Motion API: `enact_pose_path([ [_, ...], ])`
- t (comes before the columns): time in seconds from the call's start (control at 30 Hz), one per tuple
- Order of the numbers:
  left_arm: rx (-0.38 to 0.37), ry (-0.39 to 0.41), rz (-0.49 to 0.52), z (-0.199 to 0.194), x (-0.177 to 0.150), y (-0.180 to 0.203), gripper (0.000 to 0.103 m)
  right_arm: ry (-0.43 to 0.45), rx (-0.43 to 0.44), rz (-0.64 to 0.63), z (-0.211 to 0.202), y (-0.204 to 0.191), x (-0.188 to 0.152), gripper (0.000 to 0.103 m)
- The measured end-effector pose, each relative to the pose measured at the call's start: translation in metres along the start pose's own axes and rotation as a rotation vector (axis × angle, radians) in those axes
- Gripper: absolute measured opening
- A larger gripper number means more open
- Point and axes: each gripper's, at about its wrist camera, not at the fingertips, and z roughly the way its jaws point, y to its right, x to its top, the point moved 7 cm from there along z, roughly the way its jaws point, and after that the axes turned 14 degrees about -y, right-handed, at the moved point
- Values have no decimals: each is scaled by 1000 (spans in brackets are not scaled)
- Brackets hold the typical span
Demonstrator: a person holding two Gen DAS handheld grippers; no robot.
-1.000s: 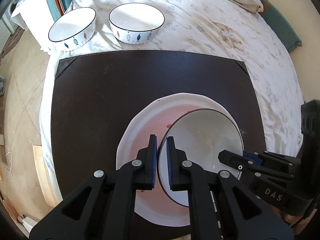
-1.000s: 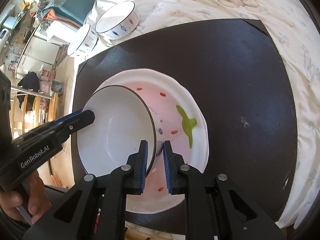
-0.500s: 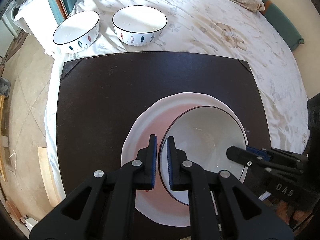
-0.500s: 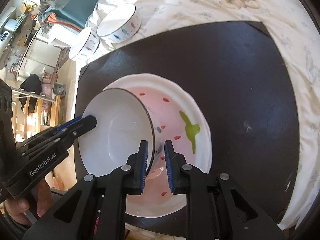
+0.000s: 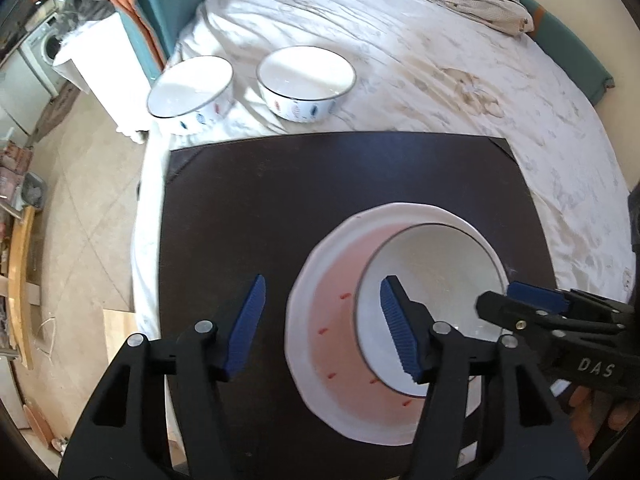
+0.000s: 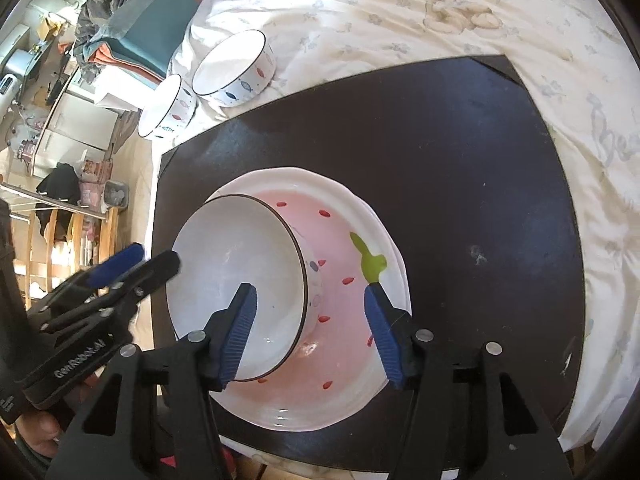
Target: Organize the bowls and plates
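On the dark brown mat point(image 5: 320, 200) over my bed, the white dark-rimmed bowl point(image 6: 240, 280) sits inside the pink strawberry plate point(image 6: 340, 260) near its front edge; my left gripper point(image 5: 320, 316) and right gripper point(image 6: 312, 320) are both opening, pads off the bowl.

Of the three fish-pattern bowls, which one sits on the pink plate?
The bowl nearest the camera, resting off-centre on the pink plate on the dark mat. The other two bowls stand side by side on the bedsheet beyond.
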Motion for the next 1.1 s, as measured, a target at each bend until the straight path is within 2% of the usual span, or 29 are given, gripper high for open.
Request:
enact_pose_path([
  [0.33,17,27,-103,-8,6,-30,56,21,36,22,-12,-2,-2,59],
  [0.53,66,74,-166,-17,21,-44,57,62,82,18,-28,-12,9,59],
  [0.6,71,95,-188,-19,29,-51,56,70,105,25,-31,-13,17,59],
  [0.7,66,86,-203,-15,42,-56,57,87,117,39,-33,-13,30,59],
  [0.8,52,69,-193,-9,57,-55,56,88,153,49,-33,-15,47,59],
  [0.93,81,78,-164,-4,75,-53,57,106,199,75,-39,-19,73,59],
  [1.03,79,74,-175,-3,86,-60,57,103,197,78,-40,-26,100,59],
  [1.1,49,60,-212,-3,89,-69,57,103,175,80,-37,-30,120,59],
])
